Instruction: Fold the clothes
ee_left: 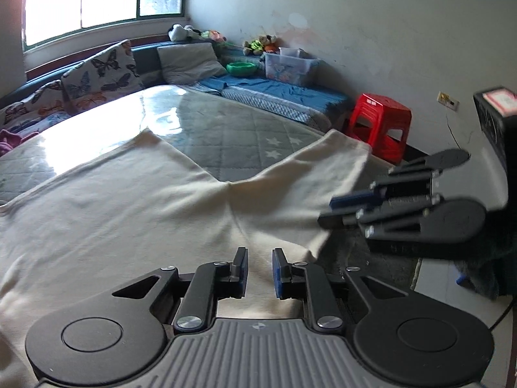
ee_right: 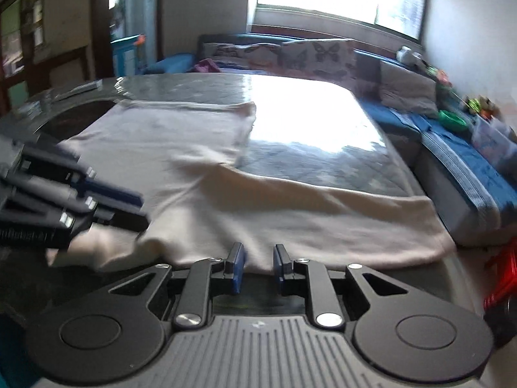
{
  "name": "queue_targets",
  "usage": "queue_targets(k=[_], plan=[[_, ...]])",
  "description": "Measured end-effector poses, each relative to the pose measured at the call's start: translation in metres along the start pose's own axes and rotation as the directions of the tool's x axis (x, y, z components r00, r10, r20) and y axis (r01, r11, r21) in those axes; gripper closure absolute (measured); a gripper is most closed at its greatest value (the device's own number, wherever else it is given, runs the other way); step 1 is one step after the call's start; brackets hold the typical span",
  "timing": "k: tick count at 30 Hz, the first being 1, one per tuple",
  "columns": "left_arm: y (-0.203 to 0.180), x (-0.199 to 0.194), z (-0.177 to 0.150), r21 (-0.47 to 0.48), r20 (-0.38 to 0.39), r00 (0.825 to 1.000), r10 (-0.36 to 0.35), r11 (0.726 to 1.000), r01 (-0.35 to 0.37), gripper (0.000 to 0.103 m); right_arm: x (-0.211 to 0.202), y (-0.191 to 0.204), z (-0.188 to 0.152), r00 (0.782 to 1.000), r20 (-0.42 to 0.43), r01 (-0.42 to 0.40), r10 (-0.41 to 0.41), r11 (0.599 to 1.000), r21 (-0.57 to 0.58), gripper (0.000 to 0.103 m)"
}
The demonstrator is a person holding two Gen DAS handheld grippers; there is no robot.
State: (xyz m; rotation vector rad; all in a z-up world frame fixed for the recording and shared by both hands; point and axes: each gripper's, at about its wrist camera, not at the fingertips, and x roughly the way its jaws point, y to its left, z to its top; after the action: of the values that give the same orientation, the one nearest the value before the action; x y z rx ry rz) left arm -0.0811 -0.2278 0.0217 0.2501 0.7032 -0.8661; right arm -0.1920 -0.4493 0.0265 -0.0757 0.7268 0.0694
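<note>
A cream pair of pants (ee_left: 135,207) lies spread on the glass-topped table (ee_left: 226,135), its two legs pointing away. It also shows in the right wrist view (ee_right: 226,200). My left gripper (ee_left: 260,270) is open just over the near edge of the cloth, nothing between its fingers. My right gripper (ee_right: 258,266) is open at the cloth's near hem. In the left wrist view the right gripper (ee_left: 332,208) reaches in from the right over the cloth's corner. In the right wrist view the left gripper (ee_right: 139,210) comes in from the left.
A red plastic stool (ee_left: 379,123) stands past the table's right edge. A blue mattress (ee_left: 281,93) with a pillow, a green bowl (ee_left: 241,68) and a clear bin (ee_left: 289,64) runs along the wall. Butterfly cushions (ee_left: 100,74) sit under the window.
</note>
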Motion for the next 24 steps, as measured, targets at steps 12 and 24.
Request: queue_targets(k=[12,24], plan=[[-0.002,0.006,-0.005,-0.013,-0.013,1.0,-0.008,1.0,0.008,0.084,0.004,-0.095,-0.013,0.98,-0.001,0.189,-0.198,0.932,0.309,0.084],[-0.002,0.006,-0.004,-0.012,-0.016,1.0,0.01,1.0,-0.01,0.077,0.016,-0.137,-0.013,0.963,0.017,0.232,-0.268,0.863,0.449,0.082]])
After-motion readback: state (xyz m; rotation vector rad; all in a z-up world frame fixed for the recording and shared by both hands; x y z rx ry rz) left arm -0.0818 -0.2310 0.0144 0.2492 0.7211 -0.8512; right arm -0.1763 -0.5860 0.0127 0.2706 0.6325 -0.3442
